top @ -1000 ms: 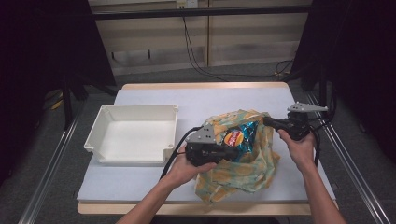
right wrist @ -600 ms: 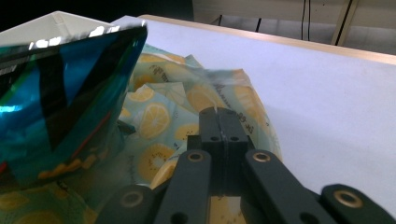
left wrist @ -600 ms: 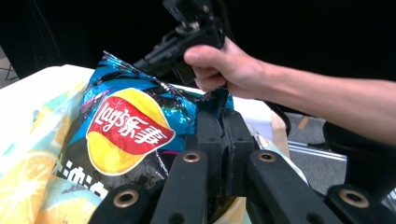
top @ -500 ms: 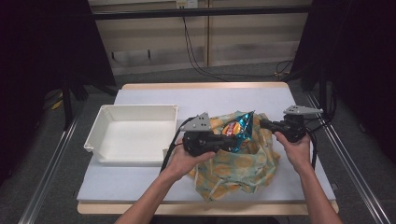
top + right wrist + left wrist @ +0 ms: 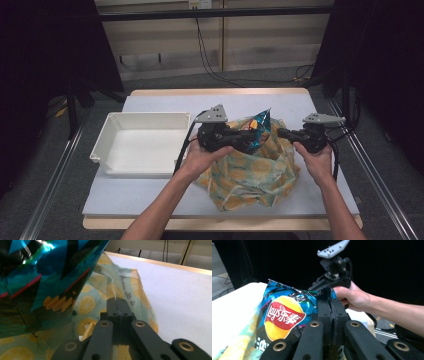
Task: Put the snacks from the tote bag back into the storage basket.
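A blue Lay's chip bag [image 5: 260, 129] stands up out of a yellow lemon-print tote bag [image 5: 255, 175] lying on the table. My left gripper [image 5: 251, 142] is shut on the chip bag's edge, with its jaws closed over the foil [image 5: 331, 293] and the bag [image 5: 284, 315] hanging to their left. My right gripper [image 5: 281, 133] is shut on the rim of the tote bag at its right side. In the right gripper view, thin tote fabric [image 5: 115, 287] rises from between the closed jaws [image 5: 117, 300] and the chip bag [image 5: 37, 272] looms at upper left.
An empty white tray [image 5: 150, 116] sits on the left of the grey table top [image 5: 150, 200]. Dark curtains flank the table, metal rails run along both sides, and cables trail from both grippers.
My left gripper has risen and drawn slightly left, lifting the chip bag higher out of the tote bag. The right gripper has stayed where it was on the tote's rim.
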Demonstrator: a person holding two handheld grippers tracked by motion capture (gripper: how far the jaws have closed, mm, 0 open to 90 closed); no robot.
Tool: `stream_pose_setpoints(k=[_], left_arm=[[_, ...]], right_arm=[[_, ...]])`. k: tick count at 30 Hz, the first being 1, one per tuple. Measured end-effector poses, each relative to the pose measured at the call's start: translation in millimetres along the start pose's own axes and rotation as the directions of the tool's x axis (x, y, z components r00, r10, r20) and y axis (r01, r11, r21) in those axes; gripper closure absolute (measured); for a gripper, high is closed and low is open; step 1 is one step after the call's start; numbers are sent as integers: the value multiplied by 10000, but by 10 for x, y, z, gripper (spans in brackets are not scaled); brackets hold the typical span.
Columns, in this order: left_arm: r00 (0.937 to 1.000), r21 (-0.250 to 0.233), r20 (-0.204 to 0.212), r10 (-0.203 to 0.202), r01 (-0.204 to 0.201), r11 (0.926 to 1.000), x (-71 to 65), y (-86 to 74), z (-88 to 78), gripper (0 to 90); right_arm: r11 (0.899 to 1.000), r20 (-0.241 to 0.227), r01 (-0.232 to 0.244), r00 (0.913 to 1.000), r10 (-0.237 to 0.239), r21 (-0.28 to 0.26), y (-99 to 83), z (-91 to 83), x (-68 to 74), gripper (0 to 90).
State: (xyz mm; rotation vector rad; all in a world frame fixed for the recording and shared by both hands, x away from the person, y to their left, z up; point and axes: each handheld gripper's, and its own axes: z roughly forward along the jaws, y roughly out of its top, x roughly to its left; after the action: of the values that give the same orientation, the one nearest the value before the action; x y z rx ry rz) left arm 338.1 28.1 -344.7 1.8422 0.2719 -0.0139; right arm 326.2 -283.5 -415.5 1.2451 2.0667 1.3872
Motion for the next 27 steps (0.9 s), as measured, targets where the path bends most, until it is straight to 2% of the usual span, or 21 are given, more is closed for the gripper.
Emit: stream_pose_setpoints(k=[6, 8, 12, 14, 15, 20, 27], left_arm=[[9999, -320, -157, 46, -51, 9995, 28, 153, -38, 882], [9999, -566, -109, -70, 63, 9984, 46, 202, -42, 882], [9998, -664, -199, -48, 35, 9978, 69, 293, -47, 883], [10000, -776, 69, -59, 64, 9970, 77, 345, -63, 883], [9997, -1009, 234, -105, 128, 9948, 72, 375, -74, 883], [9994, -891, -233, 264, -284, 9956, 79, 532, -118, 884], [9990, -1385, -283, 344, -380, 9896, 96, 743, -246, 884]], right_arm=[[9999, 15, 120, 9999, -120, -11, -2, 11, 20, 900], [9999, -5, 125, 9999, -125, -97, 1, 6, 26, 900], [9999, -17, 117, 9999, -117, -77, 7, 9, 20, 900], [9999, -27, 110, 9999, -110, -105, 9, 8, 14, 900], [9999, -30, 90, 10000, -90, -123, 10, 9, 15, 900], [9997, -158, 192, 9997, -195, -135, 5, 10, 47, 900], [9997, -156, 201, 9997, -203, -166, 4, 20, 46, 900]])
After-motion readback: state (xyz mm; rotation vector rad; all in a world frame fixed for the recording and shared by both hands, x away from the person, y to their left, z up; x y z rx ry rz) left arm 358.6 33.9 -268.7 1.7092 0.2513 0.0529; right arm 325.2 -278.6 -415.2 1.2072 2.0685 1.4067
